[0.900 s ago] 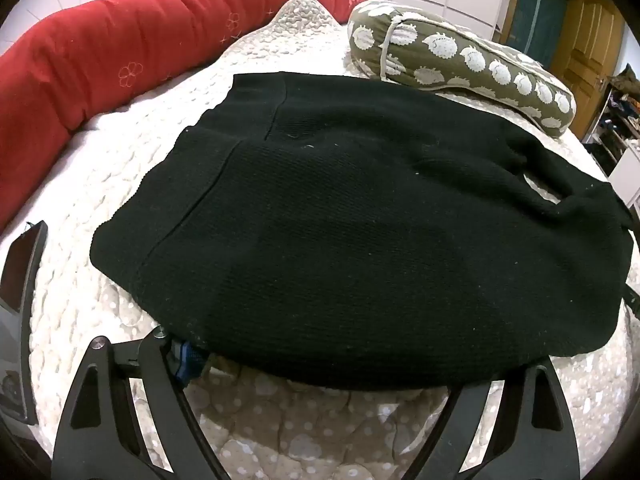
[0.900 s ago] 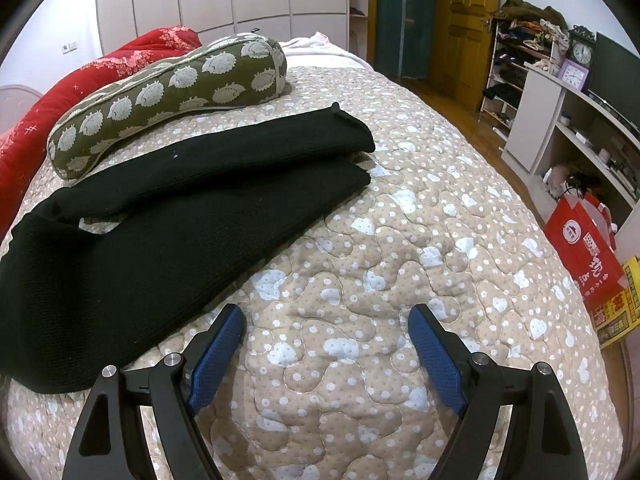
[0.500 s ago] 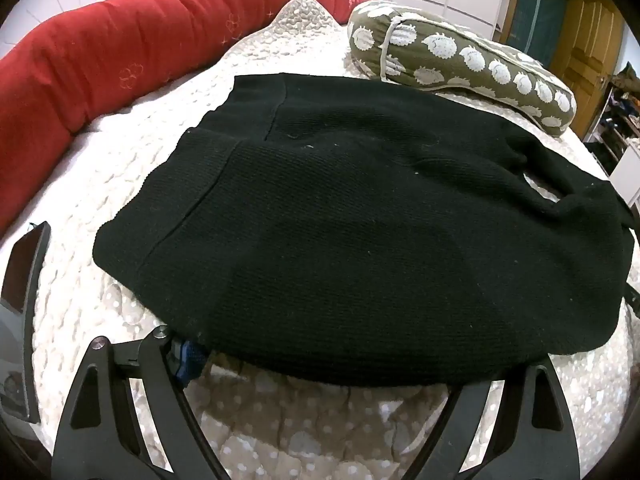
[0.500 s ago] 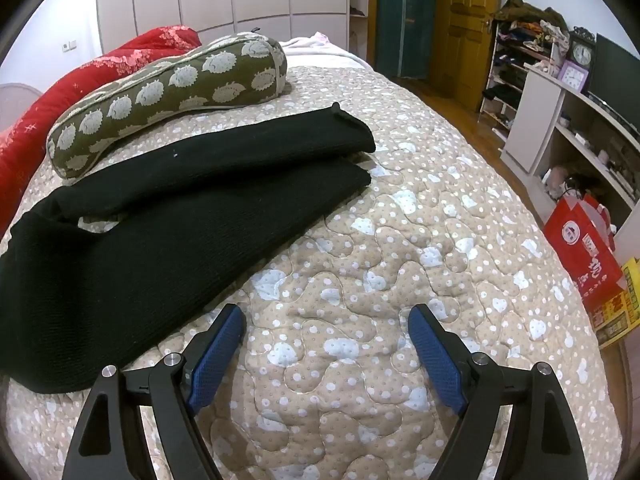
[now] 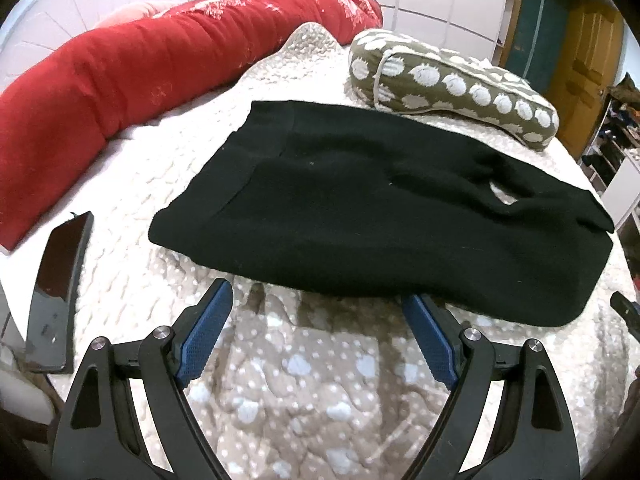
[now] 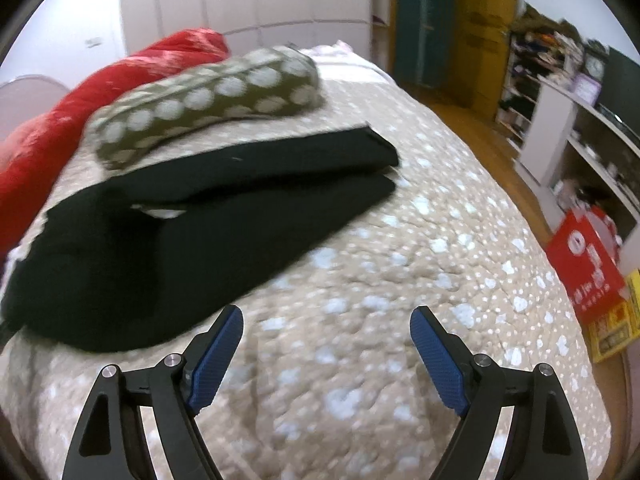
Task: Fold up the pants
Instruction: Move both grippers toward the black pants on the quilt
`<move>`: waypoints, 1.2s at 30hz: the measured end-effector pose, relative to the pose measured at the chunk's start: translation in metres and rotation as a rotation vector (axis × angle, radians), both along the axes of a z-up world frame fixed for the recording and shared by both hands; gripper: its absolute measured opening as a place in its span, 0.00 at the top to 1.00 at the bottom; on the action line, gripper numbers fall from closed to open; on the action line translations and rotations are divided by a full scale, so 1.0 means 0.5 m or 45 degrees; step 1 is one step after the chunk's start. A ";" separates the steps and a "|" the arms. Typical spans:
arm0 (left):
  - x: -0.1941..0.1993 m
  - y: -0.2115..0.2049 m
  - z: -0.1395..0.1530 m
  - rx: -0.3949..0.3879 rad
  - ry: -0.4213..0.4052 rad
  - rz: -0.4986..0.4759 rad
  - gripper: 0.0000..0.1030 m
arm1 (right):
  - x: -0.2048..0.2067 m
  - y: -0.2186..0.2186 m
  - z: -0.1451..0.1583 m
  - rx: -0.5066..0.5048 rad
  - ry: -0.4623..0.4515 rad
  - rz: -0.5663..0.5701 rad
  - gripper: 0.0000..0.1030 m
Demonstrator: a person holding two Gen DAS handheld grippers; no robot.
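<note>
1. The bed (image 5: 304,392) carried everything – quilted cover w/ pale spots, and a red bolster (image 5: 132,76) along its far left side.
2. The pants (image 5: 372,220) lay flat on the cover, black knit, spread ahead of both your tools. Waist end sat left, near the bolster; the two legs ran off to the right, ending side by side in the right wrist view (image 6: 360,172). So the long axis ran left-right across you, not away from you.
3. A spotted olive pillow (image 5: 452,84) sat just beyond the pants, roughly parallel to them.
4. A dark phone (image 5: 56,288) lay at the bed's left edge, apart from the pants.
5. Your left gripper (image 5: 316,320) had its fingers spread wide & held nothing – the pants' near hem was just in front of the tips, maybe touching the right pad.
6. Your right gripper (image 6: 326,340) was likewise spread & empty, over bare quilt, w/ the cloth off to its left. Right view was blurred.
7. Judgement: left tool was nearer the hem; the leg ends were well ahead of the right tool.
</note>
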State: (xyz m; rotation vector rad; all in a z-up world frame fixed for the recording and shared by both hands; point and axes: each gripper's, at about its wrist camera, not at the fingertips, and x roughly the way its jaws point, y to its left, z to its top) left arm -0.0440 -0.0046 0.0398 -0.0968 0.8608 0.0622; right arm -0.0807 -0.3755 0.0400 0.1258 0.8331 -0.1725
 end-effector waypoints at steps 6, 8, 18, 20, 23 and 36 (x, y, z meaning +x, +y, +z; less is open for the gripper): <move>-0.017 -0.010 0.021 0.005 -0.027 0.001 0.16 | -0.023 0.037 0.016 0.080 -0.052 0.097 0.18; -0.023 -0.012 0.029 -0.004 -0.042 -0.006 0.16 | -0.020 0.049 0.017 0.106 -0.044 0.118 0.18; -0.032 -0.020 0.040 0.004 -0.055 0.001 0.16 | -0.010 0.100 0.032 0.107 -0.045 0.195 0.18; -0.035 -0.021 0.039 0.009 -0.055 0.003 0.16 | -0.009 0.108 0.035 0.104 -0.052 0.202 0.18; -0.033 -0.021 0.041 0.007 -0.057 0.001 0.16 | -0.008 0.113 0.035 0.101 -0.049 0.202 0.18; -0.039 -0.032 0.041 0.027 -0.063 -0.009 0.16 | -0.011 0.112 0.028 0.113 -0.039 0.188 0.18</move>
